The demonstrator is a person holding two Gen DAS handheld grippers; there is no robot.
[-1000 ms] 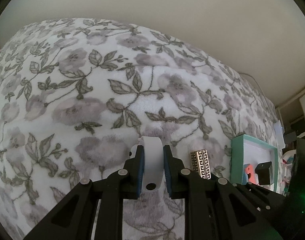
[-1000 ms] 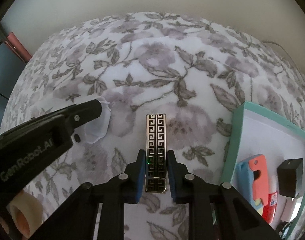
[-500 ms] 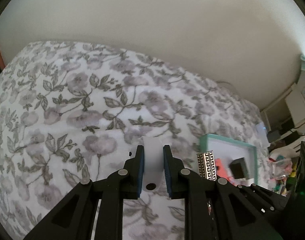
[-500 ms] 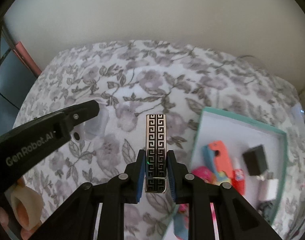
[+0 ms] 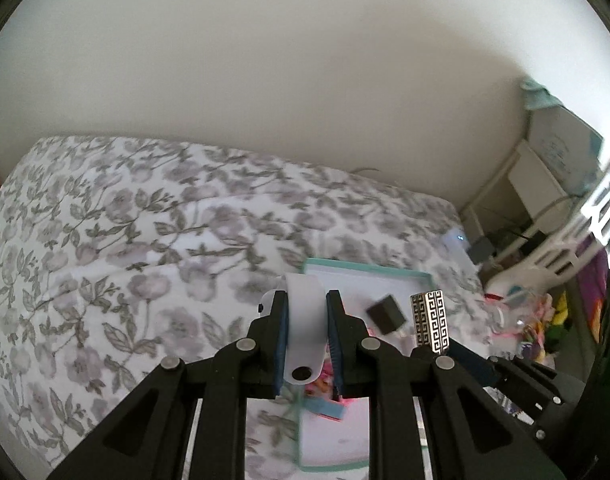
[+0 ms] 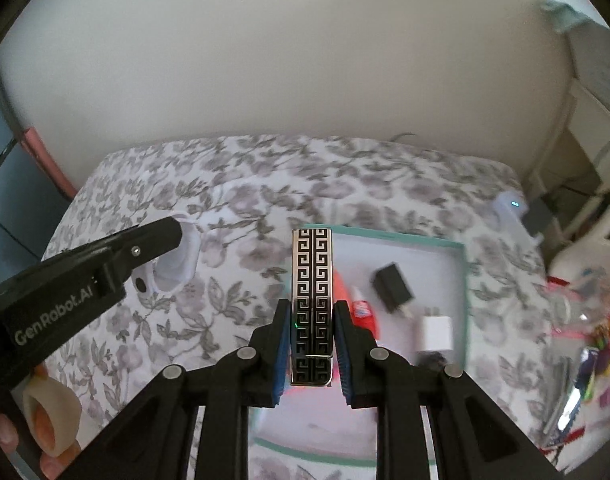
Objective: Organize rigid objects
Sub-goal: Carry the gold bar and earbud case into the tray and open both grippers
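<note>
The left gripper (image 5: 307, 342) clamps a white curved plastic piece (image 5: 303, 334); the right gripper (image 6: 311, 346) pinches a black-and-silver patterned rectangular bar (image 6: 311, 306), above the teal-rimmed white tray (image 6: 463, 280) at five o'clock on the floral blanket (image 6: 265, 184).

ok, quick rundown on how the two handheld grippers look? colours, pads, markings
Both look identical: matte black plastic linkage arms with round silver pivot pins, and blue ribbed pads lining the inner faces of the fingers. The left gripper shows white "GenRobot.AI" lettering on its side in the right wrist view; the right gripper has a green light glinting nearby. No cables or sleeves visible.
</note>
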